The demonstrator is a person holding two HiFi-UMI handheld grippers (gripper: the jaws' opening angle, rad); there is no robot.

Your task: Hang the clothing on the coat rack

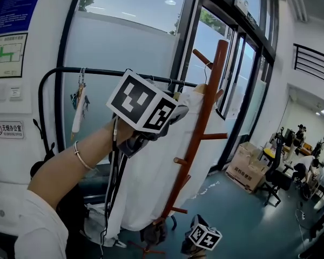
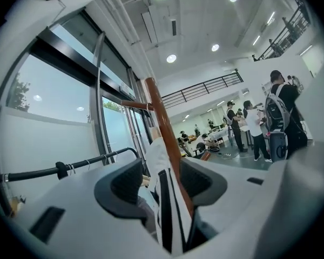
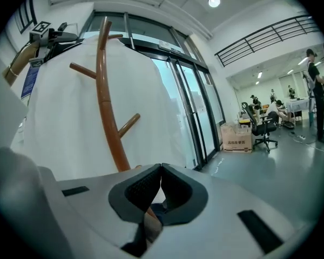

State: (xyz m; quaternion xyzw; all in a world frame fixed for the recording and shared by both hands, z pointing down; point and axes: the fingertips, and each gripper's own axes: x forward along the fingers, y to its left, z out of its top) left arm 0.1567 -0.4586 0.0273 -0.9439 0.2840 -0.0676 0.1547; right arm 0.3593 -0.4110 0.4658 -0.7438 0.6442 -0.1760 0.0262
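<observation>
White garment (image 1: pixel 151 182) hanging on the wooden coat rack (image 1: pixel 206 99), long axis upright.

The garment's top sits high on the rack by the upper pegs, and its length drops straight towards the floor along the pole. The left gripper (image 2: pixel 161 179), held up at the garment's top, has its jaws spread wide. A black-striped fold of the cloth and the pole lie between the pads, which do not press on them. The right gripper (image 3: pixel 160 169), low near the foot of the rack, has its jaws closed tip to tip, with nothing that I can make out between them. A black clothes rail (image 1: pixel 97 70) runs behind the rack. A cardboard box (image 1: pixel 247 171) stands on the floor by the glass doors (image 1: pixel 227 74); its contents cannot be seen.
</observation>
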